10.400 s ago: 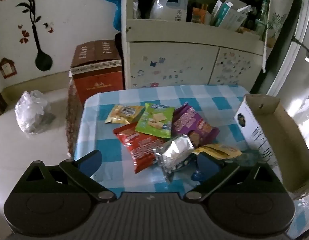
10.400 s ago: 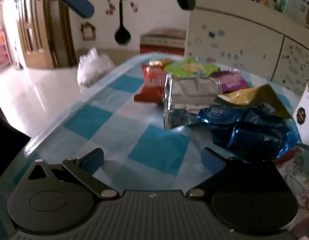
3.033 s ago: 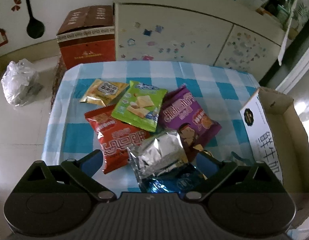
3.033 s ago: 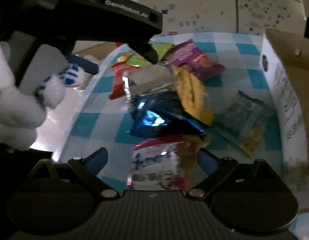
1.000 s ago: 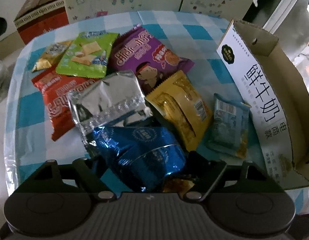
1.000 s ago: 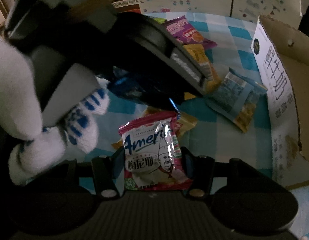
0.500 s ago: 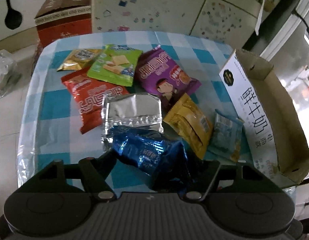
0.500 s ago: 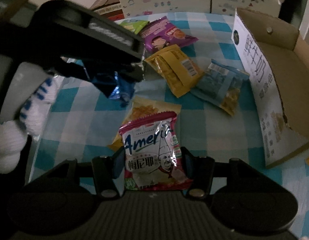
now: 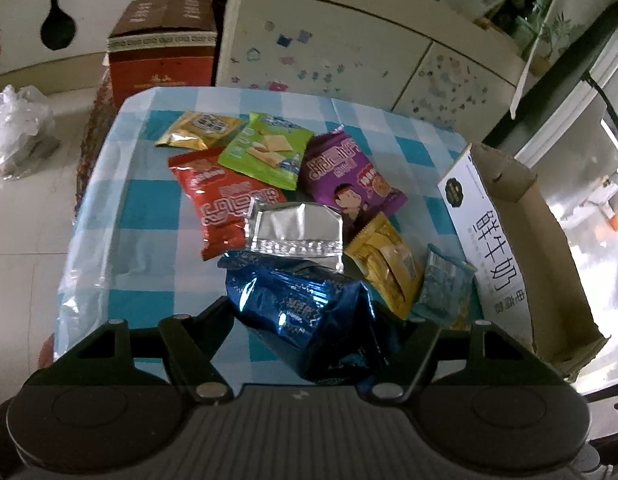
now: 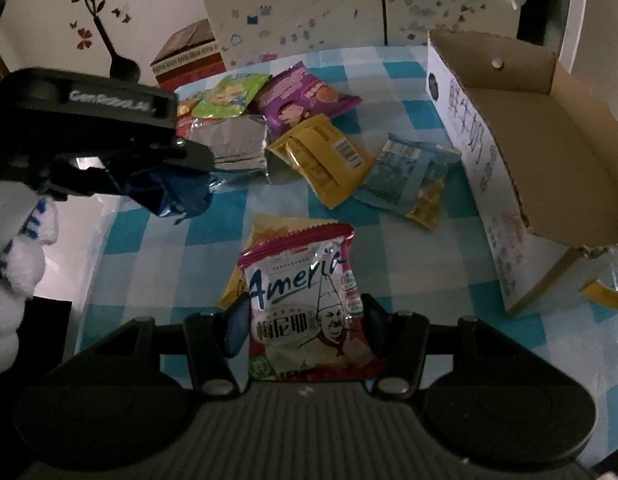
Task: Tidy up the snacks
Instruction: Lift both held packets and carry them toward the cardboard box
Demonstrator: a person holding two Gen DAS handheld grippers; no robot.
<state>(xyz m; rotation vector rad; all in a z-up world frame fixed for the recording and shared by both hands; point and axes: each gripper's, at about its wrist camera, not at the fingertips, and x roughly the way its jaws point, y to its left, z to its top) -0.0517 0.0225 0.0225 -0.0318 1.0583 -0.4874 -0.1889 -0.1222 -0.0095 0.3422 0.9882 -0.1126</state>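
Observation:
My left gripper (image 9: 305, 316) is shut on a shiny blue snack bag (image 9: 301, 312) and holds it above the near edge of the checked table (image 9: 149, 208); it also shows in the right wrist view (image 10: 177, 192). My right gripper (image 10: 305, 324) is shut on a red and white snack bag (image 10: 305, 312), held above a yellow packet (image 10: 269, 224) on the table. Red (image 9: 221, 200), green (image 9: 269, 152), purple (image 9: 349, 176), silver (image 9: 297, 228), yellow (image 9: 385, 264) and pale blue (image 9: 441, 284) bags lie on the table. An open cardboard box (image 9: 541, 264) stands at the right.
A cabinet (image 9: 349, 52) stands behind the table. A red-brown carton (image 9: 161, 48) and a plastic bag (image 9: 17, 128) sit on the floor at the left. The box's open inside (image 10: 549, 152) faces up at the right.
Both grippers have risen with their bags. The left gripper has pulled back and up with the blue bag, so more of the table and cabinet shows.

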